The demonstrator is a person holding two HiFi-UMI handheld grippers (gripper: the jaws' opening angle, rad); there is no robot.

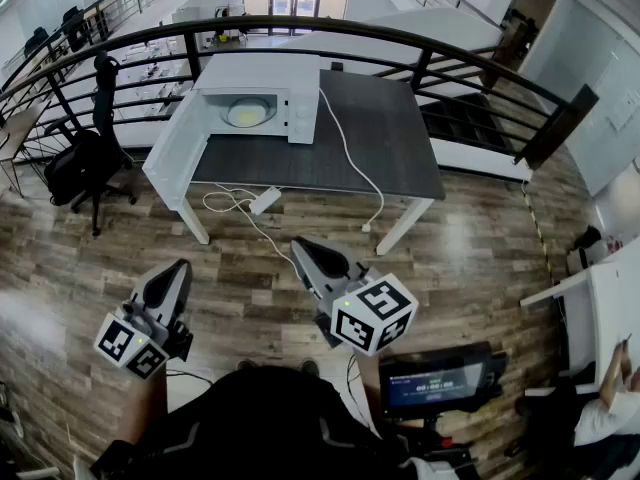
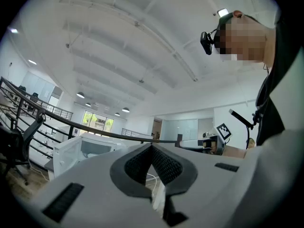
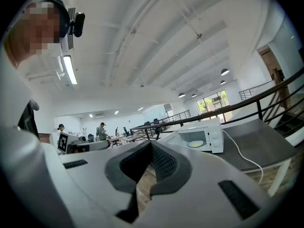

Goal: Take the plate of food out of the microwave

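Plate [image 1: 247, 114] in open microwave [image 1: 303, 101], well apart from left claw [image 1: 180, 266], right claw [image 1: 300, 244]; both pressed together.

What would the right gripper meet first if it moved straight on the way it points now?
Probably the open microwave door: the right gripper, jaws shut and empty, aims roughly at it, and the space between looks free. Depth is unclear, so it might pass beside it.
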